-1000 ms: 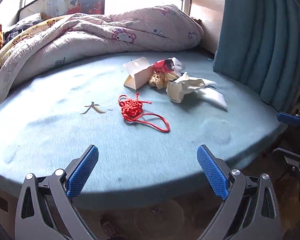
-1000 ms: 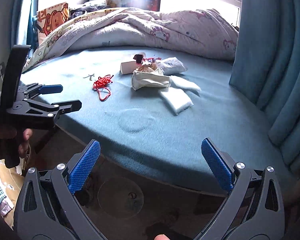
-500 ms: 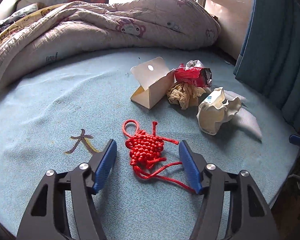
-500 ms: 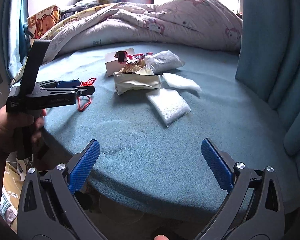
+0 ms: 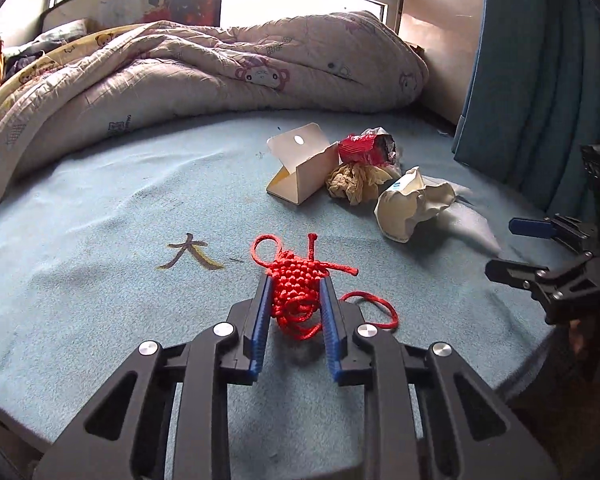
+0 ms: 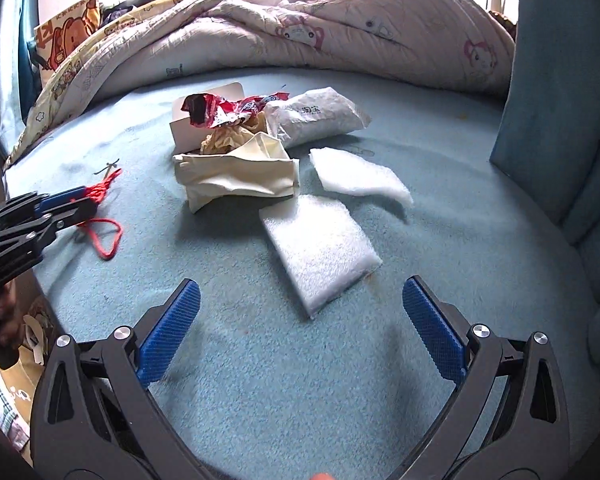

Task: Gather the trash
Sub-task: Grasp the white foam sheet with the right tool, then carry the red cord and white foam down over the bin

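Note:
My left gripper (image 5: 296, 284) is shut on a red knotted cord (image 5: 298, 286) that lies on the light blue bed; its loose loop trails right (image 6: 104, 236). Beyond it lie a white card box (image 5: 300, 168), a red snack wrapper (image 5: 364, 148), a crumpled tan tissue (image 5: 354, 182) and a crushed cream paper bag (image 5: 410, 204). My right gripper (image 6: 298, 320) is open and empty above the bed, just short of a white foam pad (image 6: 320, 248). A second foam piece (image 6: 356, 176) and a white plastic pouch (image 6: 316, 114) lie farther back.
A rumpled quilt (image 5: 220, 68) fills the back of the bed (image 6: 440, 140). Teal curtains (image 5: 540, 80) hang at the right. A paper bag (image 6: 16, 392) sits on the floor below the bed's left edge. The right gripper shows in the left wrist view (image 5: 540, 256).
My left gripper closed its jaws onto the red knotted cord. My right gripper moved forward over the bed toward the white foam pad, still open.

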